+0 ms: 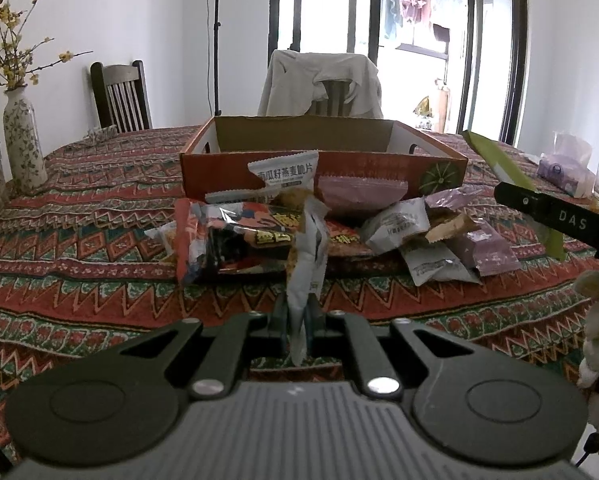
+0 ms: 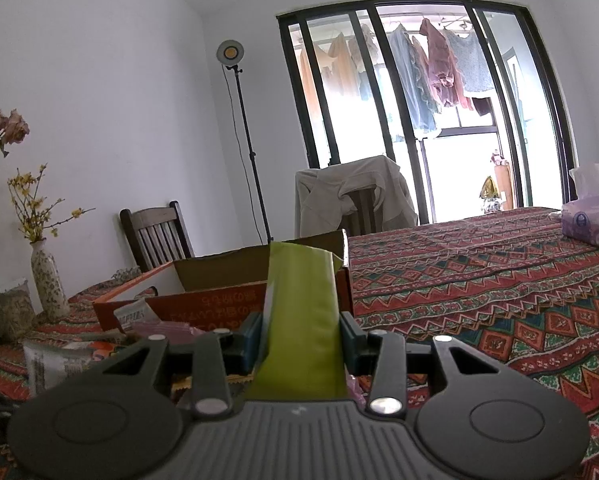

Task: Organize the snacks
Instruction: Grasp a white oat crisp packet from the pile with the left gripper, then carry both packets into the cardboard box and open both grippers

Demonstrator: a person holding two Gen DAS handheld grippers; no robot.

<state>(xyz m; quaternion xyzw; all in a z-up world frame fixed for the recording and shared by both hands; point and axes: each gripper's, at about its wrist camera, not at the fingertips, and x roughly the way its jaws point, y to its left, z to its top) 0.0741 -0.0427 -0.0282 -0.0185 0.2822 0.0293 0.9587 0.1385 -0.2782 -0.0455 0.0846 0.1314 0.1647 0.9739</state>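
An open cardboard box [image 1: 323, 172] with orange sides stands on the patterned tablecloth, and it also shows in the right wrist view [image 2: 219, 296]. A pile of snack packets [image 1: 379, 224] lies in front of it. My left gripper [image 1: 299, 320] is shut on a white snack packet [image 1: 307, 264], held upright above the cloth, short of the pile. My right gripper [image 2: 301, 336] is shut on a flat green packet [image 2: 299, 320], raised near the box's right end. The green packet [image 1: 511, 172] and the right gripper also show at the right of the left wrist view.
A floral vase [image 1: 23, 144] with yellow twigs stands at the table's left edge. A purple tissue pack [image 2: 587, 224] lies at the right. Two chairs [image 1: 119, 96] stand behind the table, one draped with a beige jacket [image 1: 323, 80]. A light stand [image 2: 243, 140] stands by the wall.
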